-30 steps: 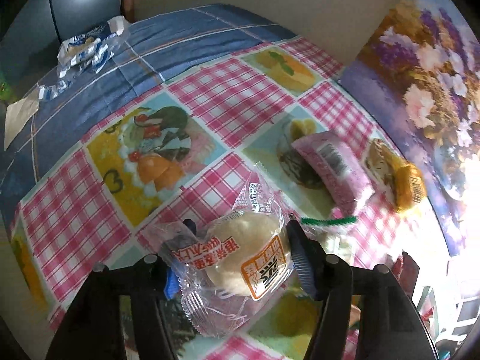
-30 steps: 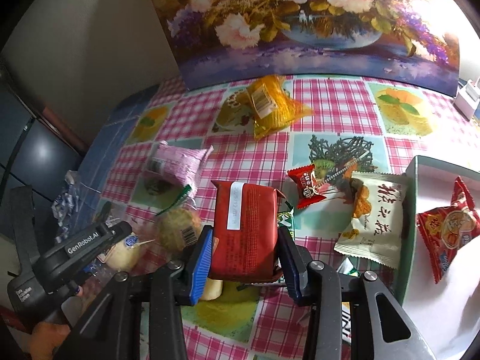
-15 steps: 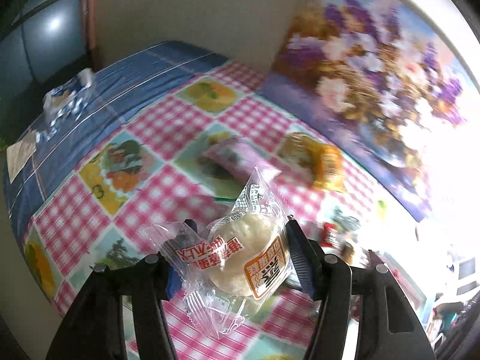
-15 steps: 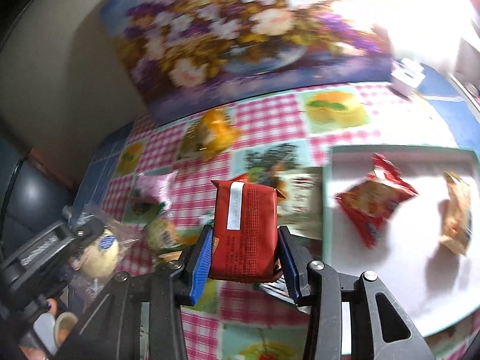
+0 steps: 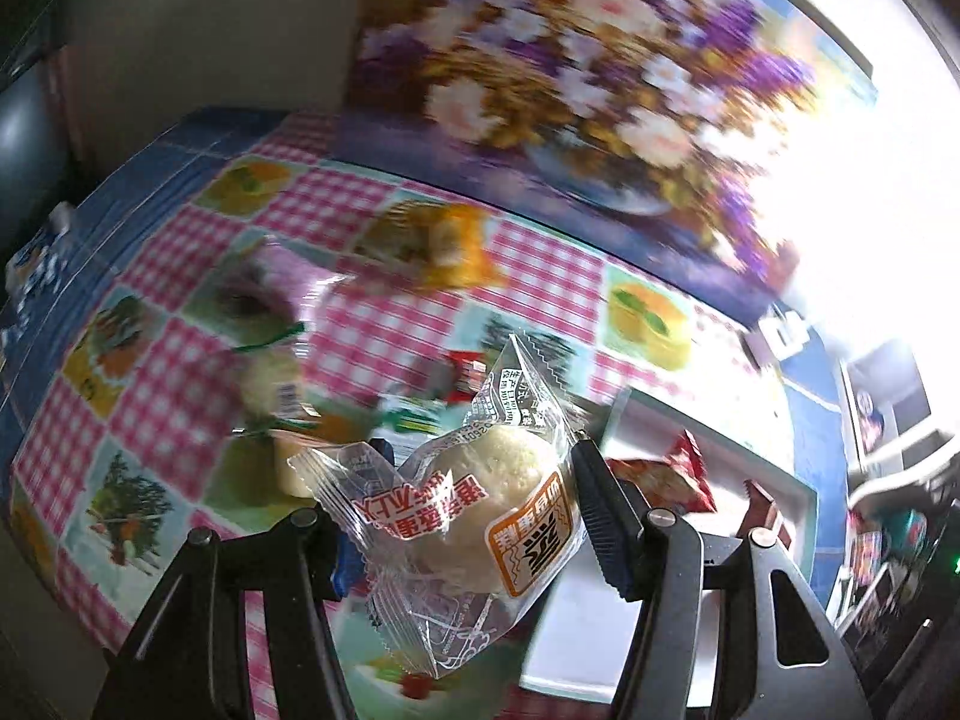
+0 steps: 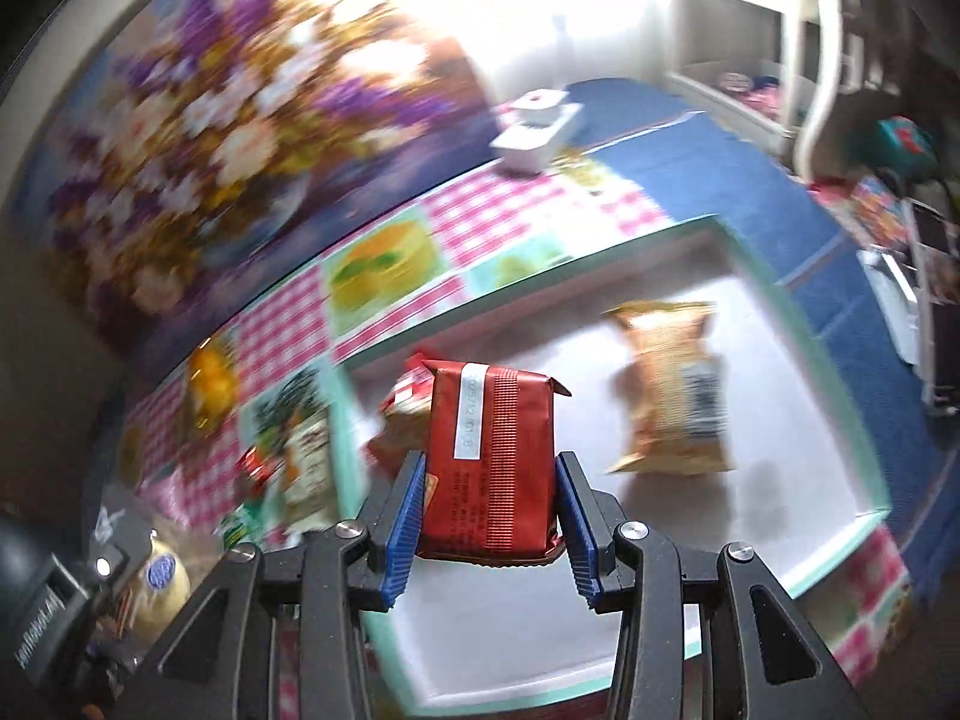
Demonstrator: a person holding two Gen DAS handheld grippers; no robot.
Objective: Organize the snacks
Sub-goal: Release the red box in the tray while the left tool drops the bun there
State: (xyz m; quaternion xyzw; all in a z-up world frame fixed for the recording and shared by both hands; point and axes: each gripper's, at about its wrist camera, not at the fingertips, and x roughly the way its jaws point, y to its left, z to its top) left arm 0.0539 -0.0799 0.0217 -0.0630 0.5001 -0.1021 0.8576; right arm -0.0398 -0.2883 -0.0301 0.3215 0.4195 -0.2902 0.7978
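Both the left gripper (image 5: pixel 480 504) and the right gripper (image 6: pixel 489 516) have black skeletal arms with silver screws at lower frame and ribbed blue pads (image 6: pixel 401 531).

Lower middle of the left wrist view: a clear wrapper (image 5: pixel 480 516) around a pale round cake carries red Chinese characters, seen upside down and not legible to me; an orange label (image 5: pixel 534 540) on the same wrapper bears one large black character, also inverted; small black print runs along the wrapper's top flap, too fine to read. Middle of the right wrist view: a red packet (image 6: pixel 489 462) has a white date strip (image 6: pixel 468 411) that seems to read 2025/12/01; the red lines of print below it are too small to make out.
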